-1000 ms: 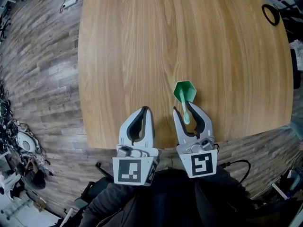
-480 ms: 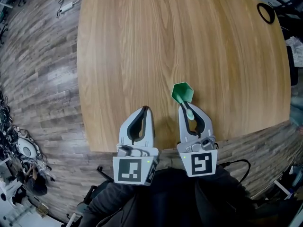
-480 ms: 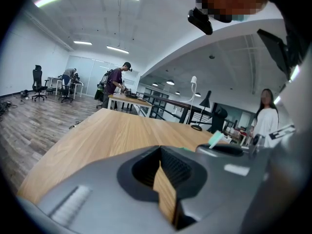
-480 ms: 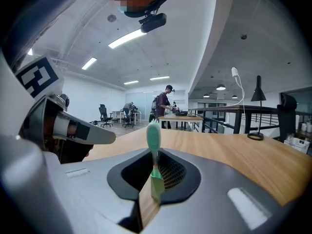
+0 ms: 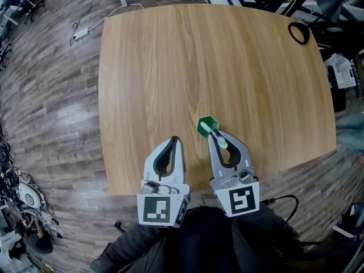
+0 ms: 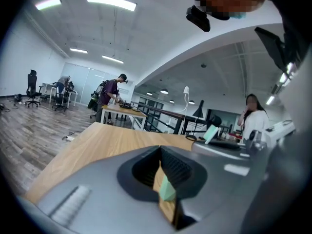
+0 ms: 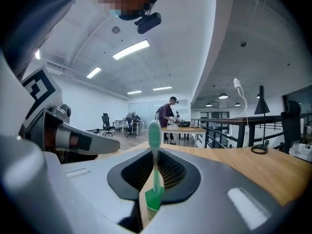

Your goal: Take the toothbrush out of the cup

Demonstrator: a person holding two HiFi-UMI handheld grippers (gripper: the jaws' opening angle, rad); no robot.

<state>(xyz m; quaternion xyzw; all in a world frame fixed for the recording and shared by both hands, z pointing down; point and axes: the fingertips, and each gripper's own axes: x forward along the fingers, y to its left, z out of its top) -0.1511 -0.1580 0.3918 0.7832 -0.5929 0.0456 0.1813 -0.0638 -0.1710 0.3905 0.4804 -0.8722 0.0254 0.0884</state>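
Observation:
A green hexagonal cup [image 5: 206,125] stands on the wooden table [image 5: 170,67] near its front edge. The pale green toothbrush [image 5: 219,140] slants up out of it, its lower end still over the cup's mouth. My right gripper [image 5: 214,134] is shut on the toothbrush handle. In the right gripper view the toothbrush [image 7: 155,150] stands upright between the jaws, with the cup [image 7: 153,200] showing below through the gap. My left gripper [image 5: 175,139] hovers just left of the cup, shut with nothing in it. In the left gripper view, the cup [image 6: 167,189] shows through its narrow slit.
A black ring-shaped object [image 5: 298,33] lies at the table's far right corner. The table's front edge runs just under both grippers. Wooden floor with a cable [image 5: 85,30] surrounds the table. Other desks, chairs and people stand far behind.
The right jaws went from open around the toothbrush to shut on its handle. Both grippers have since risen, drawing the toothbrush up from the cup.

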